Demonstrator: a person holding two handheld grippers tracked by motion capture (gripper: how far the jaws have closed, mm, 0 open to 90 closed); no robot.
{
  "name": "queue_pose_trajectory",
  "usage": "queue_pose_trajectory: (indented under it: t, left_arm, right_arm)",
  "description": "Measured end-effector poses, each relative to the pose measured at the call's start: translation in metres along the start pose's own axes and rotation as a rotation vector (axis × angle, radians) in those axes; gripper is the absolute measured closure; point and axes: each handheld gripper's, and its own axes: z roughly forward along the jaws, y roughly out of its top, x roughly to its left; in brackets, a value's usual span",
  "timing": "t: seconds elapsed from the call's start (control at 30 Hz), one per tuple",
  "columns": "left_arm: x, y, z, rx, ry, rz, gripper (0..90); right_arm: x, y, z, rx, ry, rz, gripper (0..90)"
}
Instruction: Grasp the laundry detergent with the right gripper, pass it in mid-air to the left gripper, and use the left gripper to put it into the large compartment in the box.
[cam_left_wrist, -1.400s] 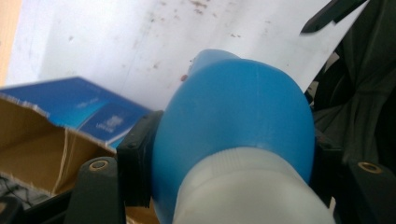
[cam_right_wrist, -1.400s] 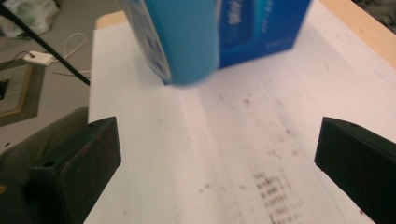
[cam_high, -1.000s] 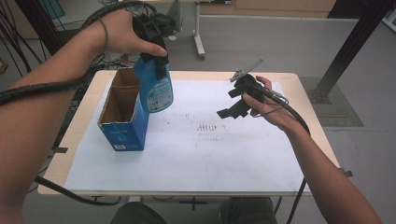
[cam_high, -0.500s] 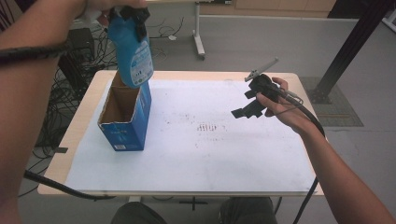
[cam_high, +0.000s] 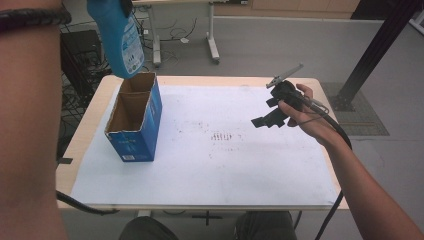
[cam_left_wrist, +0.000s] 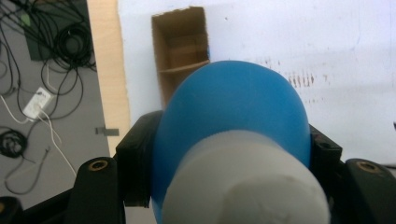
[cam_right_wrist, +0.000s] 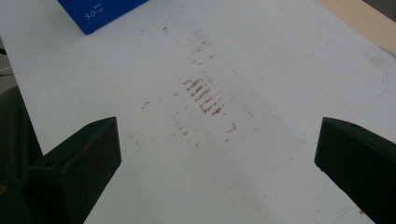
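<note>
Now the left gripper (cam_left_wrist: 229, 186), clenched on the blue bottle (cam_high: 120, 40), had lifted it clear; the open box (cam_high: 134, 120) lay below. The right gripper (cam_right_wrist: 217, 172) hung released beside.

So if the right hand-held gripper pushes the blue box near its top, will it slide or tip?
Probably tip. The box stands tall on a narrow base, and its open compartments look empty, so it is likely light. The white sheet looks smooth, so a low push might slide it instead.
</note>
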Motion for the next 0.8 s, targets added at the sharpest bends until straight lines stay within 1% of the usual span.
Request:
queue_pose_trajectory:
  t: [0.03, 0.07, 0.17, 0.2, 0.23, 0.27, 0.4, 0.53, 0.77, 0.8]
  left_arm:
    - [0.005, 0.0, 0.0, -0.001, -0.003, -0.022, 36.0]
    - [0.007, 0.001, 0.001, -0.001, -0.003, -0.035, 36.0]
    - [0.017, 0.002, 0.003, 0.003, 0.006, -0.083, 36.0]
    - [0.02, 0.002, 0.004, 0.001, 0.008, -0.1, 35.9]
    - [0.022, 0.002, 0.005, 0.003, 0.008, -0.11, 36.0]
    - [0.026, 0.002, 0.006, 0.0, 0.006, -0.132, 36.0]
    - [0.036, 0.001, 0.01, -0.004, 0.006, -0.174, 36.0]
    - [0.038, 0.002, 0.014, -0.004, 0.016, -0.181, 36.0]
    - [0.041, 0.002, 0.022, -0.006, 0.006, -0.193, 36.0]
    - [0.042, 0.002, 0.023, -0.001, 0.006, -0.188, 36.0]
  right_arm:
    - [0.0, 0.0, 0.0, 0.003, -0.002, -0.001, 0.5]
    - [0.0, -0.001, -0.001, 0.007, -0.005, -0.006, 0.4]
    - [-0.001, -0.002, -0.003, 0.011, -0.012, -0.005, 0.5]
    - [-0.001, -0.002, -0.003, 0.009, -0.011, 0.002, 0.5]
    - [-0.001, -0.003, -0.004, 0.01, -0.011, 0.006, 0.5]
    - [-0.001, -0.004, -0.004, 0.012, -0.013, 0.007, 0.5]
    - [-0.003, -0.006, -0.007, 0.013, -0.022, 0.011, 0.4]
    - [-0.004, -0.007, -0.008, 0.014, -0.03, 0.01, 0.5]
    - [-0.002, -0.006, -0.008, 0.016, -0.032, 0.0, 0.4]
    - [-0.002, -0.006, -0.008, 0.016, -0.033, -0.001, 0.4]
